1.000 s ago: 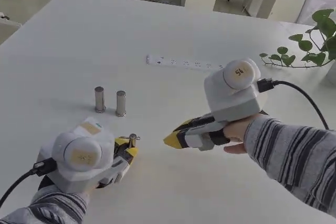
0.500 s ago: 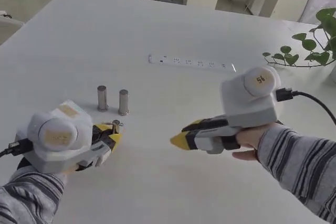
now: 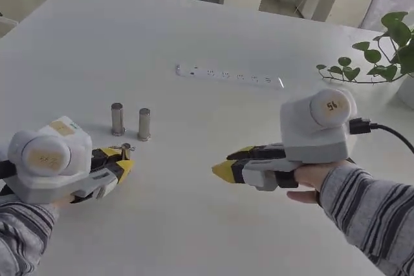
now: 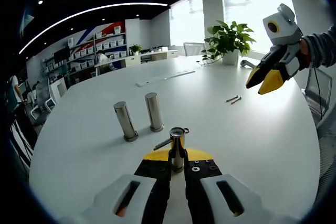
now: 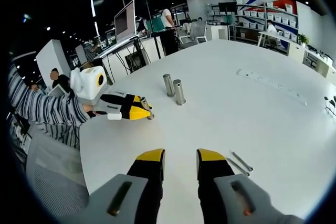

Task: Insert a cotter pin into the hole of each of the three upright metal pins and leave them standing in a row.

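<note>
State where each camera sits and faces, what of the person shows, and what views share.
Head view: on the headset, looking down at the white table; yellow-tipped left gripper, right gripper and striped sleeves show.
Left gripper view: on the left gripper, along its jaws, shut on a short steel pin, toward the right gripper.
Right gripper view: on the right gripper, along its open jaws, toward the left gripper.
Shared: all see the two upright steel cylinders.

Left claw (image 4: 178,165) clamped on a metal pin (image 4: 178,142)
At bottom centre a cotter pin (image 4: 163,143) crosses the held pin's top; two more upright pins (image 4: 125,120) stand just beyond, on the white counter (image 4: 252,140).
</note>
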Action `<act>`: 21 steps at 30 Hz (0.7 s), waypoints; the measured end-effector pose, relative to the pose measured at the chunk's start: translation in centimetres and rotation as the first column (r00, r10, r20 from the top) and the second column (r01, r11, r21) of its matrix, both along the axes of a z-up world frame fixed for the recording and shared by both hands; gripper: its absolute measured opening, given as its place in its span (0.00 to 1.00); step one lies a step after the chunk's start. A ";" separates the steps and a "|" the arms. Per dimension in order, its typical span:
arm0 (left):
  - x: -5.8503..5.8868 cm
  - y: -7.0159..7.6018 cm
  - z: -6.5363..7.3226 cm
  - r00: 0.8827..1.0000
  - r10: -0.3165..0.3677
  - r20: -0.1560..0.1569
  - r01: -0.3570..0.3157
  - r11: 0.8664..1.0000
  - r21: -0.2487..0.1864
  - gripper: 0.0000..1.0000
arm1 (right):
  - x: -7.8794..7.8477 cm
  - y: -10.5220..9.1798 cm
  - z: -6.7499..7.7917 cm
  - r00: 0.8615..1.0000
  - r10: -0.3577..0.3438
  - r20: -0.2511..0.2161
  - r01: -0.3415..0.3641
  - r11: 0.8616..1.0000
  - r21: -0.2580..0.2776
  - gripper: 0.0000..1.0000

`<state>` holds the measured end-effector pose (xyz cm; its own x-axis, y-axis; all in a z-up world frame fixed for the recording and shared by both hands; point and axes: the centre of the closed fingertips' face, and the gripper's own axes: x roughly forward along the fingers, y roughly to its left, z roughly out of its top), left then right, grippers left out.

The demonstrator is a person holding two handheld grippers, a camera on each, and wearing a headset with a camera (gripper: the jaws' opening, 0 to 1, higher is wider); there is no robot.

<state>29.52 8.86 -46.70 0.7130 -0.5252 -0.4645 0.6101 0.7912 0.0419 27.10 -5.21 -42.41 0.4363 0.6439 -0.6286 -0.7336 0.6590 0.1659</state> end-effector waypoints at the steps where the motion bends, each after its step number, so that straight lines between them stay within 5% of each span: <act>1: -0.1 0.0 0.1 1.000 -0.001 0.002 0.001 1.000 -0.010 0.05 | 0.0 -0.1 0.0 1.000 -0.002 0.000 0.002 1.000 -0.001 0.20; 7: 0.0 -0.1 0.2 1.000 0.006 0.010 -0.006 0.999 -0.042 0.05 | 0.0 -0.4 -0.1 1.000 -0.018 -0.006 0.018 1.000 -0.004 0.18; 14: 0.2 -0.3 0.2 1.000 -0.004 0.021 0.004 1.000 -0.031 0.06 | -0.1 -0.2 -0.4 1.000 -0.019 -0.021 0.019 1.000 -0.002 0.18; 21: 0.3 -0.2 0.1 1.000 0.001 0.005 0.000 0.999 -0.050 0.06 | -0.1 0.1 -0.2 1.000 -0.014 -0.019 0.014 1.000 0.002 0.18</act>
